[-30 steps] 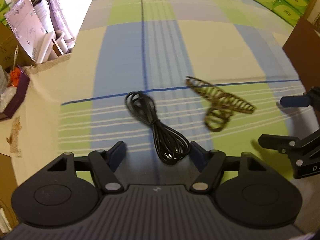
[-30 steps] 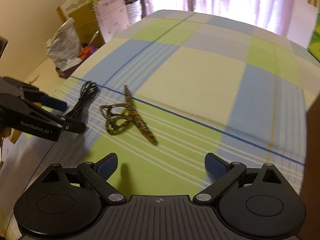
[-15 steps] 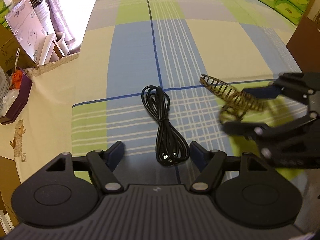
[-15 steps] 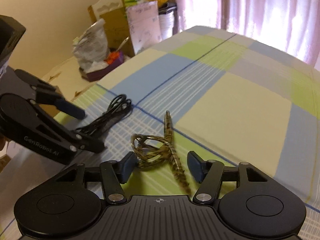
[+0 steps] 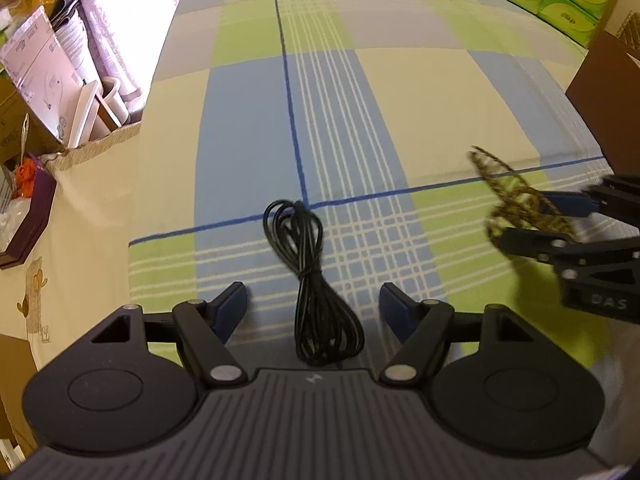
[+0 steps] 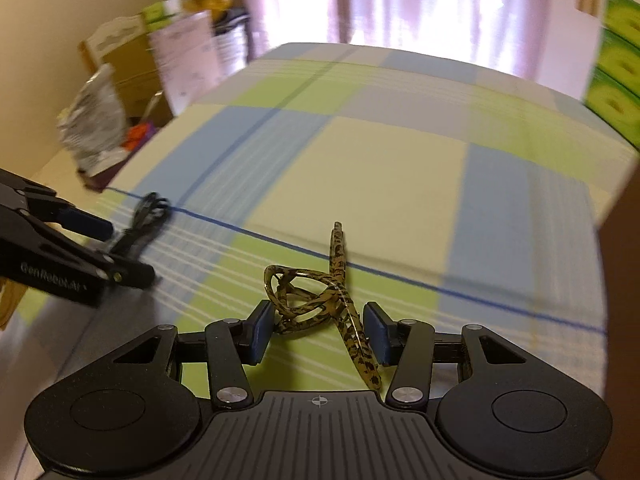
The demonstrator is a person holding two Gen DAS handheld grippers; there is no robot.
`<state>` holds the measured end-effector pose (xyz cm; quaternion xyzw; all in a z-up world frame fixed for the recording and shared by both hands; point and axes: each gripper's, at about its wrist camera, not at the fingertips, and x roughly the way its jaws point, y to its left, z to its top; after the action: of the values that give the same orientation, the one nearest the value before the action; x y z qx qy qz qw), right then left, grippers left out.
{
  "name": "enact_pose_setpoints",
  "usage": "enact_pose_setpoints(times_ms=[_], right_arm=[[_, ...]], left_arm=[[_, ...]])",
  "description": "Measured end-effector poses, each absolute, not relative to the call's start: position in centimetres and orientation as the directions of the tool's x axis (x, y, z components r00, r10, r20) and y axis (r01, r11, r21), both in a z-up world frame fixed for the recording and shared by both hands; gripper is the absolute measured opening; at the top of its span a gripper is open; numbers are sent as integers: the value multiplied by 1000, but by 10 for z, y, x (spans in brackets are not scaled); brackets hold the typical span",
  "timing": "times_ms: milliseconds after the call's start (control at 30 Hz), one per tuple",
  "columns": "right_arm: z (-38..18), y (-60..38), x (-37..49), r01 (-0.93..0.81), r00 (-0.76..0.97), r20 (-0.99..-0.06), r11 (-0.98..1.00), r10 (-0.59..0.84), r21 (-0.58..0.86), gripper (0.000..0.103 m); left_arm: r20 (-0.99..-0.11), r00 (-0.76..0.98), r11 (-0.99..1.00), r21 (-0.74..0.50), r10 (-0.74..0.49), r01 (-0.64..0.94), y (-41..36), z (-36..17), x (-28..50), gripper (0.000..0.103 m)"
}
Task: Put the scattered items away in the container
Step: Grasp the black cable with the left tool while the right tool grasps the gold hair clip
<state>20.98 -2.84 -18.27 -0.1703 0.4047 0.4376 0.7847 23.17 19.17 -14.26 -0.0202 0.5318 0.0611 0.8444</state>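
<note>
Jaws of the right gripper (image 6: 318, 330) are narrowed around the tortoiseshell hair claw (image 6: 320, 300), both blue pads close beside it; actual contact cannot be confirmed. Jaws of the left gripper (image 5: 313, 306) stand spread wide, with the coiled black cable (image 5: 310, 284) lying between them, untouched. Both items rest on the checked bedspread (image 5: 400, 100). Beyond the right jaws, a brown cardboard box (image 5: 608, 80) borders the bed

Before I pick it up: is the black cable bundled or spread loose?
Bundled. The black cable lies on the checked cloth folded into long loops pinched together at the middle, between the open left hand-held gripper's fingers.
</note>
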Motion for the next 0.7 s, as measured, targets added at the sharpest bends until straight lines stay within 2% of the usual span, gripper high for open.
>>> enact_pose_setpoints(times_ms=[100, 200, 267, 333, 433, 500, 700], right_arm=[[-179, -50, 213, -794, 307, -794, 601, 524, 89, 52], [-176, -69, 211, -778, 315, -802, 622, 508, 88, 52], [-174, -79, 207, -772, 316, -804, 629, 503, 90, 52], [-172, -87, 204, -766, 307, -810, 635, 499, 101, 52], [-169, -99, 197, -767, 308, -812, 634, 496, 96, 52], [-167, -107, 193, -771, 308, -814, 630, 493, 90, 52], [-164, -137, 182, -768, 274, -827, 630, 491, 119, 52]], left_arm=[[-898, 434, 993, 23, 73, -120, 191, -144, 240, 69], [-893, 447, 994, 12, 60, -109, 189, -146, 248, 64], [-885, 463, 995, 10, 53, -94, 186, -146, 251, 56], [-878, 478, 998, -3, 30, -68, 182, -145, 252, 39], [-874, 486, 1000, -11, 3, -26, 172, -144, 247, 21], [-877, 480, 1000, -25, -21, -2, 163, -143, 241, 16], [-896, 422, 990, -127, -140, 58, 122, -138, 199, 15]])
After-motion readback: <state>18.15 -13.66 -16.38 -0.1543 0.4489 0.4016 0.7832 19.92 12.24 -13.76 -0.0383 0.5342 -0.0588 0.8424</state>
